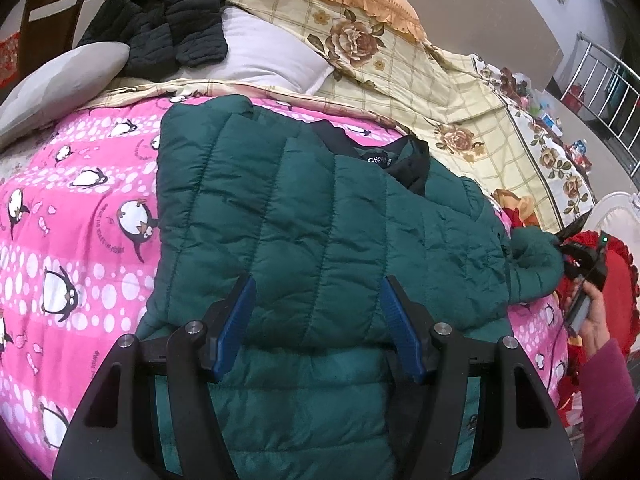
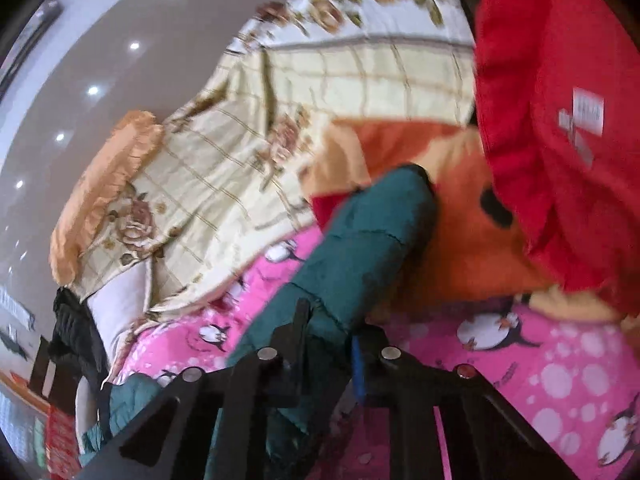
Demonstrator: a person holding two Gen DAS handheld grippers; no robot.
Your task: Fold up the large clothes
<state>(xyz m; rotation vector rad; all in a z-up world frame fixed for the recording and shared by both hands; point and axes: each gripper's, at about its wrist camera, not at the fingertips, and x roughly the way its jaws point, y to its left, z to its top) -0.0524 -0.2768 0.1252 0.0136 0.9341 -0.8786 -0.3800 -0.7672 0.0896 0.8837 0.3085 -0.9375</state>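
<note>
Left gripper (image 1: 318, 320) over green jacket (image 1: 320, 216), red cushion (image 2: 560, 120) beside.

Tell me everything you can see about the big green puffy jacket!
The green jacket is a quilted, shiny, padded coat with stitched panels and a dark collar bearing a small label. It lies spread flat on the pink penguin blanket. One sleeve sticks out sideways, and the right gripper is shut on it. The left gripper stands open over its lower part.

dark green quilted jacket (image 1: 320, 220) laid on a hot pink cover (image 1: 80, 208) dotted white and printed with penguins. cream checked quilt (image 1: 420, 92) flowered in brown, black jacket (image 1: 160, 20), red cushion (image 2: 560, 120).
</note>
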